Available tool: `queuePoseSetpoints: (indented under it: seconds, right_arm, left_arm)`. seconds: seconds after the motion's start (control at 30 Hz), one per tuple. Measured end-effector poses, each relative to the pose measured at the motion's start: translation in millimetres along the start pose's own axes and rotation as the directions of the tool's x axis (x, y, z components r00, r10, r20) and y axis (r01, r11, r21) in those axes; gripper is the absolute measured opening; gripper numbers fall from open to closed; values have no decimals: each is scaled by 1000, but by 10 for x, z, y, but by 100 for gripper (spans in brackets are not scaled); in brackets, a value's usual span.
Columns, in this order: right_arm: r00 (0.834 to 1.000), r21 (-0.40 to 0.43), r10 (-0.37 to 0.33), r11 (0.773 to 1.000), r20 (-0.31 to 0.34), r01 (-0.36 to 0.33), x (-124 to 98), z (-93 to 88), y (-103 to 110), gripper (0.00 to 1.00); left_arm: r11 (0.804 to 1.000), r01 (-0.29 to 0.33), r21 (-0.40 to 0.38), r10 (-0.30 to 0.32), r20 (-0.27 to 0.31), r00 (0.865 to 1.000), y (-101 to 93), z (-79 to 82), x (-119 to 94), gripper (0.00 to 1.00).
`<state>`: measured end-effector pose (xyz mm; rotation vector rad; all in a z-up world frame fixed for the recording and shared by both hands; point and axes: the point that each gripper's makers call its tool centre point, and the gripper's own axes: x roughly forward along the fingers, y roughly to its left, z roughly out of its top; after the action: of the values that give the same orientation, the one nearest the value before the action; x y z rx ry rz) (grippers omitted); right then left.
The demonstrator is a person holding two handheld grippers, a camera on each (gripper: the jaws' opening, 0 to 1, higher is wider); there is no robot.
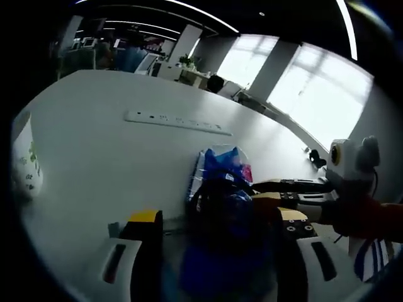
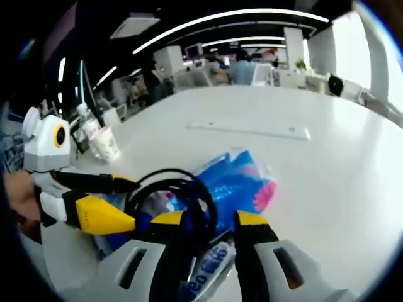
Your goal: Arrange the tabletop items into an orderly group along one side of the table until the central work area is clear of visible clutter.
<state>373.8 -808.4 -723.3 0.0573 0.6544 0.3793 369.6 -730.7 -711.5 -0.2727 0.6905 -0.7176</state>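
Black cable [image 2: 169, 189] loops at the right gripper [image 2: 210, 221]'s slightly parted jaws, lower centre, grip uncertain; next, carry it beside the blue packet [image 2: 236, 179].

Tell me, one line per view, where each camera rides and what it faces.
Left gripper view: rides the left gripper, facing the crinkly blue plastic packet on the white table; the right gripper enters from the right.
Right gripper view: rides the right gripper, over a black cable loop; the left gripper and a hand show at left.
Shared: packet, long white power strip.
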Motion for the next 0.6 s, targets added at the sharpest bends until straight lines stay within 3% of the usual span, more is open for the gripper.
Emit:
queuePoseSetpoints:
  seconds: [0.33, 0.47, 0.6]
  right_arm:
    - [1000, -49, -3, 999, -28, 1, 46, -12, 7, 26]
    - [1000, -44, -5, 999, -29, 4, 61, -18, -1, 26]
    - [1000, -39, -7, 999, -29, 6, 76, -18, -3, 26]
  left_arm:
    - [1000, -6, 13, 7, -16, 1000, -3, -30, 37, 63]
    - [1000, -3, 20, 4, -45, 999, -8, -67, 52, 49]
    - [1000, 0, 22, 1, -51, 999, -21, -100, 70, 45]
